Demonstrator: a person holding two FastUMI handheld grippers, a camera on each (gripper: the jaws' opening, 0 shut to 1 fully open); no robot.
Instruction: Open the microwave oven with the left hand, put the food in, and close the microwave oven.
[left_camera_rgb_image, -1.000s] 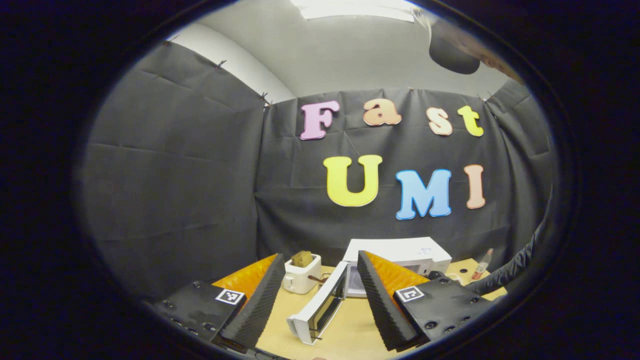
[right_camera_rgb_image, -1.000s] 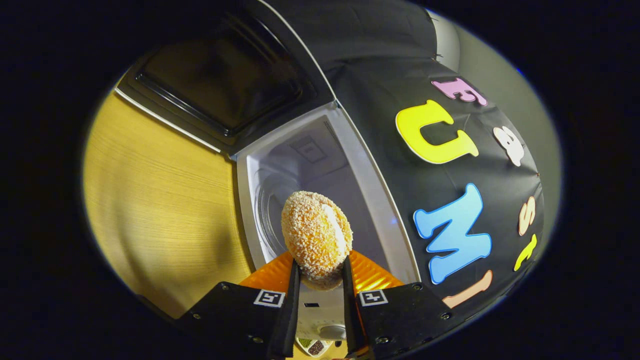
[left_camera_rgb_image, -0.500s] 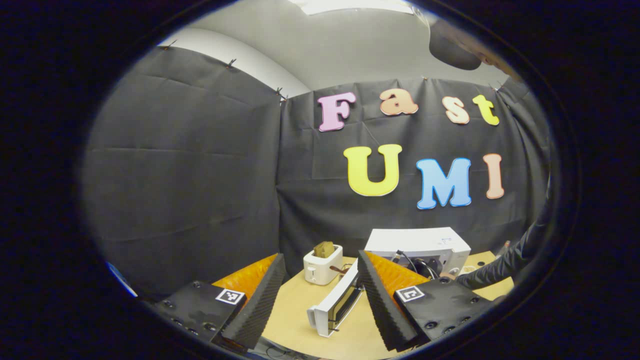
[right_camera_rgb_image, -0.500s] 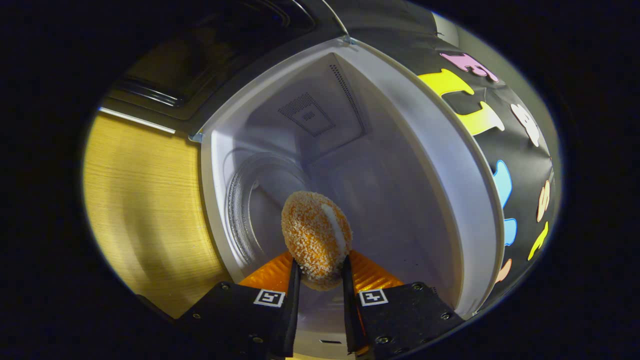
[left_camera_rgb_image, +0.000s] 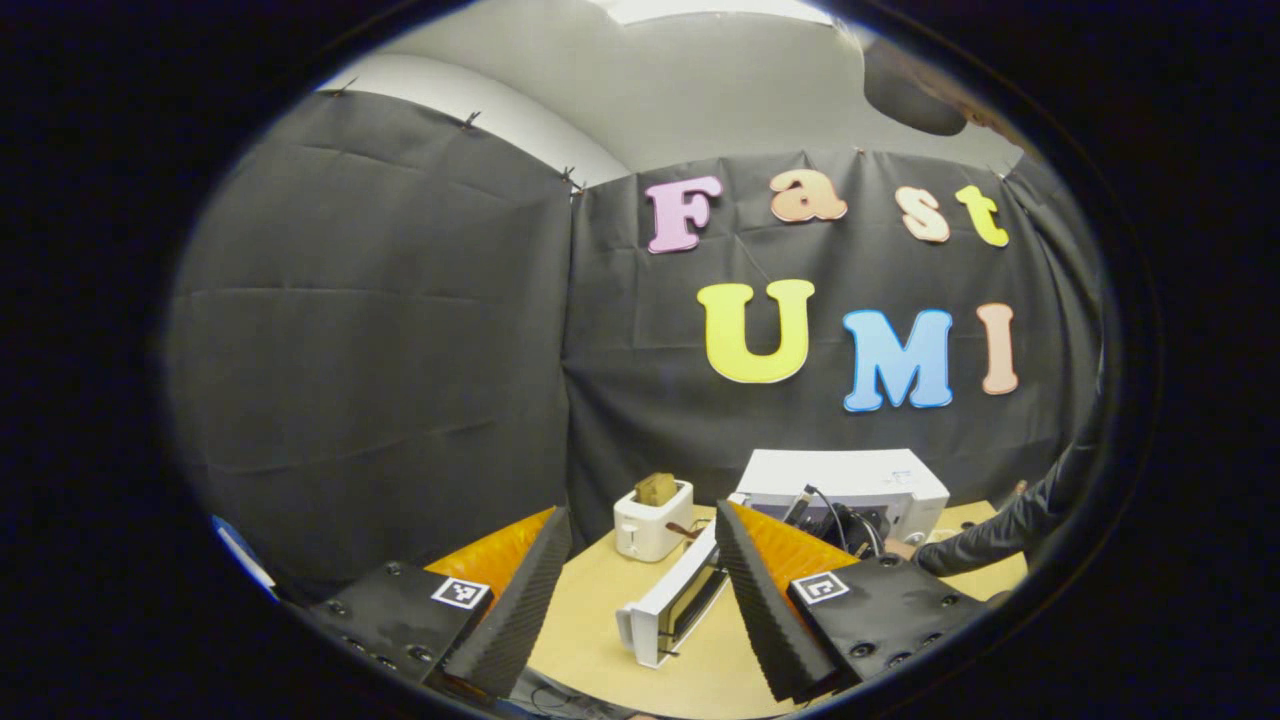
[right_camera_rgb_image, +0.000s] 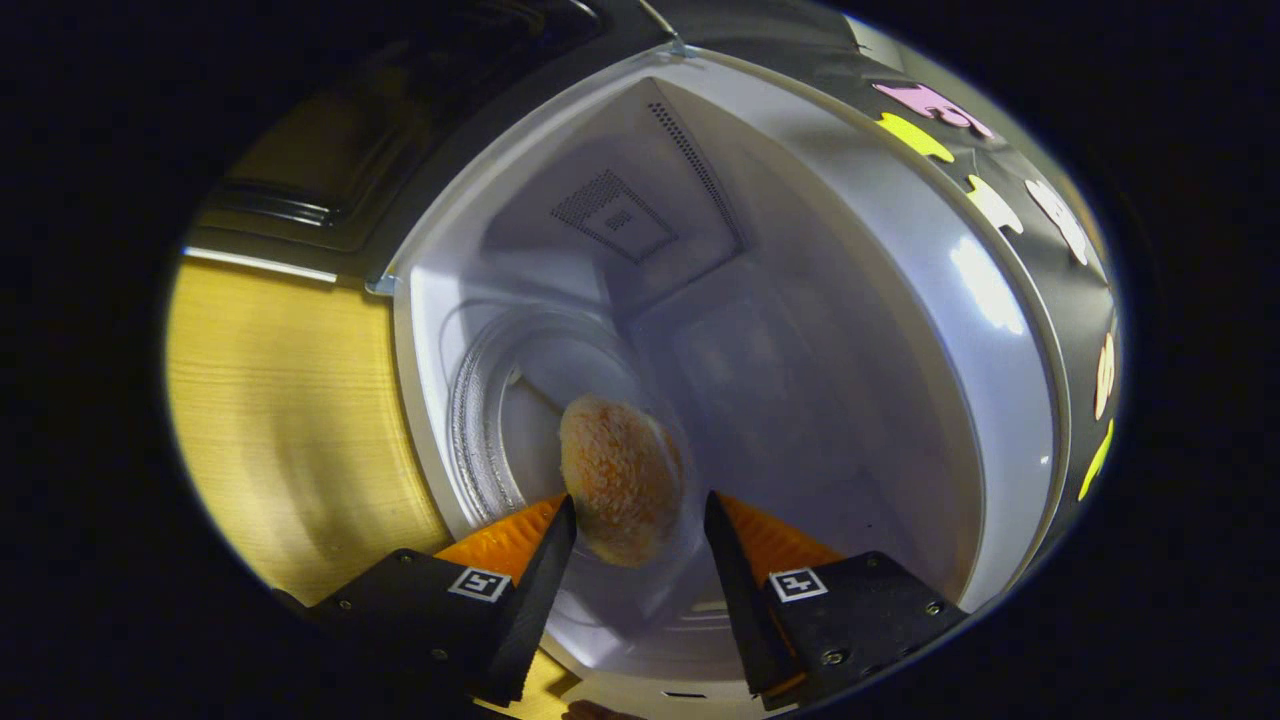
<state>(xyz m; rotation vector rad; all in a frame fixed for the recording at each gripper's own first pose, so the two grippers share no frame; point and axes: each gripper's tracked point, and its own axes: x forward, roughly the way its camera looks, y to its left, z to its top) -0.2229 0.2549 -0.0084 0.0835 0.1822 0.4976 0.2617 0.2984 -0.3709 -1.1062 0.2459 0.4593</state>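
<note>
A staged booth is shown, draped in black cloth (left_camera_rgb_image: 380, 330). Kitchen use is suggested by a microwave (left_camera_rgb_image: 850, 480) and toaster (left_camera_rgb_image: 650, 520) set on a wooden table (left_camera_rgb_image: 590, 620) beyond the fingers.

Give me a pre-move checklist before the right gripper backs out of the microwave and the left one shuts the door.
1. Right gripper open: ok, fingers spread wide.
2. Breaded food free of the fingers: ok on its right side, with a clear gap; cannot tell on the left, where it sits close to that finger.
3. Food resting on the turntable: cannot tell, it looks blurred, possibly in motion.
4. Microwave door open: ok, it swings out over the table.
5. Left gripper empty and open: ok, held back from the door.
6. Door path free of the sleeve: not ok, the arm reaches into the microwave.
</note>
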